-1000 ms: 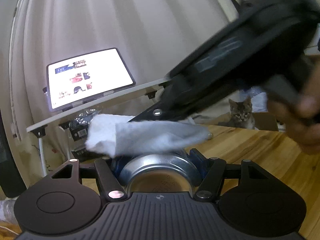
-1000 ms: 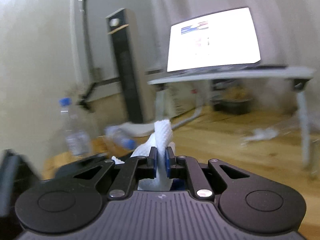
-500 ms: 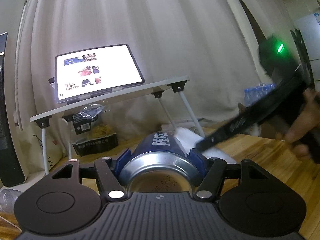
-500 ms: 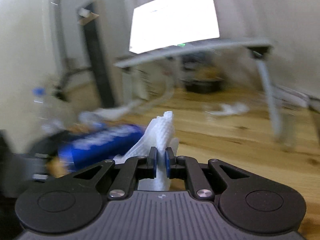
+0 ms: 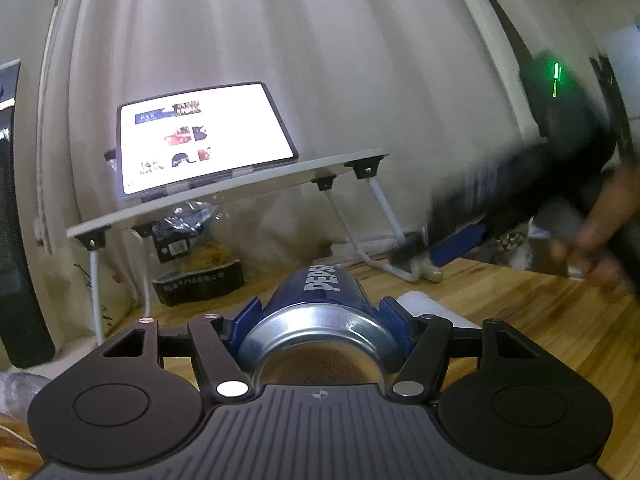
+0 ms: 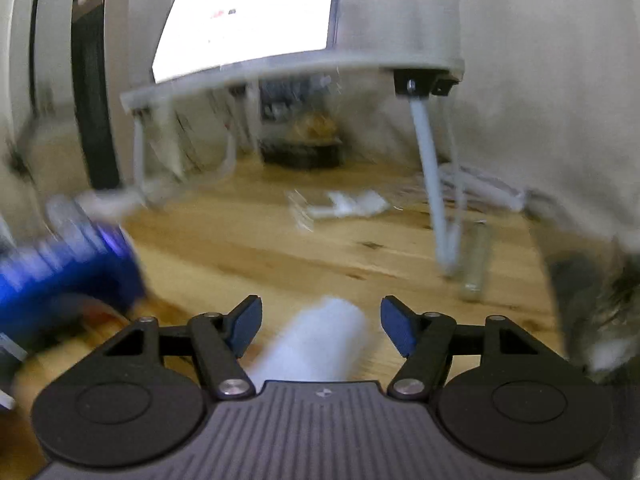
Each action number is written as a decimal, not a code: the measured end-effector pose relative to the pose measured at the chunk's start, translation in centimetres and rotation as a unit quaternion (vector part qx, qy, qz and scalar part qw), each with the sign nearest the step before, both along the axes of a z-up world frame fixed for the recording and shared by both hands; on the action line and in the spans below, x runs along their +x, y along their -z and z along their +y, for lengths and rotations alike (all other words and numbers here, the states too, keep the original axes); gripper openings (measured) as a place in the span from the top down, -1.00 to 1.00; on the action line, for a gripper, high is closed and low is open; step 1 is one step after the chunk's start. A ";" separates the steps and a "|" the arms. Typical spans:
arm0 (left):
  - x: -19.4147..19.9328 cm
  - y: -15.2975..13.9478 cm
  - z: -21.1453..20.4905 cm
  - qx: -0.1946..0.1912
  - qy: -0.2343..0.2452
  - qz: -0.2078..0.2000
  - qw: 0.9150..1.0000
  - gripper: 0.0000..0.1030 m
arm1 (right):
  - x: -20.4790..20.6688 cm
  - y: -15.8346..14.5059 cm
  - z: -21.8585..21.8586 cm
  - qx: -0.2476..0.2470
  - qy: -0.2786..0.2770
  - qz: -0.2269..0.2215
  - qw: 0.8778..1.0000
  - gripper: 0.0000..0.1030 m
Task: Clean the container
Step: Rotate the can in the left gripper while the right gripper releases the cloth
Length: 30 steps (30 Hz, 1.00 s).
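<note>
My left gripper is shut on a blue Pepsi can, held on its side with the silver bottom toward the camera. The can shows as a blue blur at the left of the right wrist view. My right gripper is open, and the white paper towel lies loose on the wooden floor between and below its fingers. In the left wrist view the right gripper is blurred at the right, above the towel on the floor beside the can.
A low white folding table carries a lit tablet in front of a curtain. A dark box sits under it. A kitten sits at the right. Crumpled white paper lies on the floor.
My right gripper has opened and let go of the paper towel, which now lies on the floor. It moved away from the can to the right. The left gripper holds the can still.
</note>
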State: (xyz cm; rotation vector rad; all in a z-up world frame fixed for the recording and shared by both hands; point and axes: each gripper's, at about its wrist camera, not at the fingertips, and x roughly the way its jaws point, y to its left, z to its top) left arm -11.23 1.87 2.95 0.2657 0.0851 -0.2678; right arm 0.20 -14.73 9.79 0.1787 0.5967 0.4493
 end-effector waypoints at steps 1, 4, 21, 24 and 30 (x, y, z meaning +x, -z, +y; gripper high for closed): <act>-0.1 0.0 -0.2 0.005 0.000 -0.005 1.000 -0.29 | -0.1 -0.6 -0.6 0.064 -0.014 0.019 0.998 -0.36; -1.2 0.3 -1.4 0.045 -0.006 -0.047 0.998 -0.29 | 0.1 0.0 -1.0 0.226 -0.044 0.093 0.969 -0.49; -1.5 -2.3 0.5 -0.149 0.033 0.020 0.988 -0.71 | 0.7 4.6 -0.1 0.425 -0.065 0.126 0.894 -0.43; -0.9 -2.7 1.6 -0.213 0.050 0.048 0.975 -0.71 | 0.6 4.7 -0.5 0.443 -0.078 0.116 0.885 -0.43; 0.1 -2.6 1.8 -0.212 0.065 0.062 0.973 -0.30 | 0.0 4.6 -0.8 0.439 -0.095 0.113 0.886 -0.44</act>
